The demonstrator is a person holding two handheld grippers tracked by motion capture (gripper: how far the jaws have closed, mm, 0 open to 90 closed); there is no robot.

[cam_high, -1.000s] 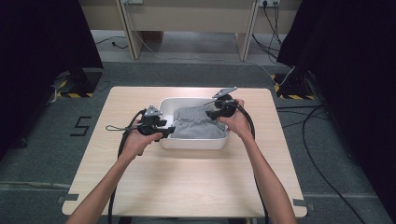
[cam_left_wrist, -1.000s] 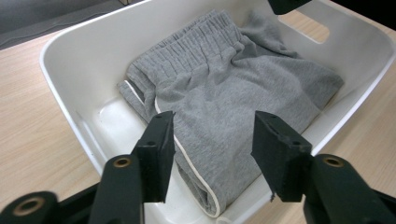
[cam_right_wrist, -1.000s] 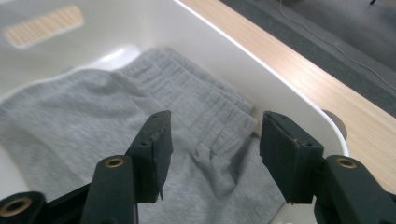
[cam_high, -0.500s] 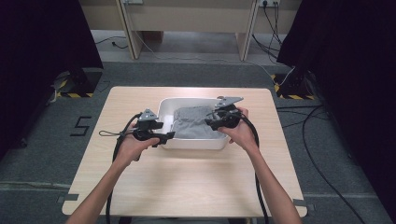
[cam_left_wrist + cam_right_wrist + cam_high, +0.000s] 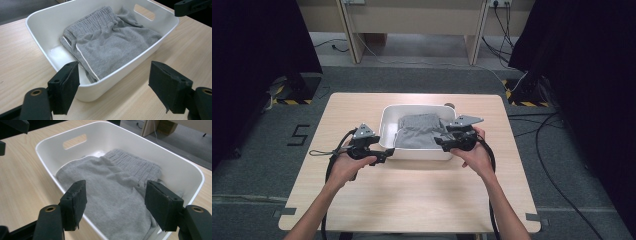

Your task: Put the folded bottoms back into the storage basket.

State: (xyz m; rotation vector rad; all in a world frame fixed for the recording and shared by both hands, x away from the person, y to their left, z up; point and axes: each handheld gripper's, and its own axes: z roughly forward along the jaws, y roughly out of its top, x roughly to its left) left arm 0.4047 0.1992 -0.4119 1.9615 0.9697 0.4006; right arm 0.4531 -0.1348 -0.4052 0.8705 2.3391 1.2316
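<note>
Folded grey shorts (image 5: 117, 192) lie in the tub (image 5: 388, 122) on the counter, just ahead of the wide-open right gripper (image 5: 116, 205), nearer than the left gripper (image 5: 115, 90), also wide open.

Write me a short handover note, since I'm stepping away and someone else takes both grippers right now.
Left gripper: open, holding nothing, at the near left corner of the white bin.
Right gripper: open, holding nothing, over the bin's near right rim.
Grey shorts: folded, lying inside the bin, which sits mid-table.
Done: the shorts appear to be stowed in the bin, with nothing gripped.
Left: probably just tidying the cloth or moving the bin; check before you act.
</note>
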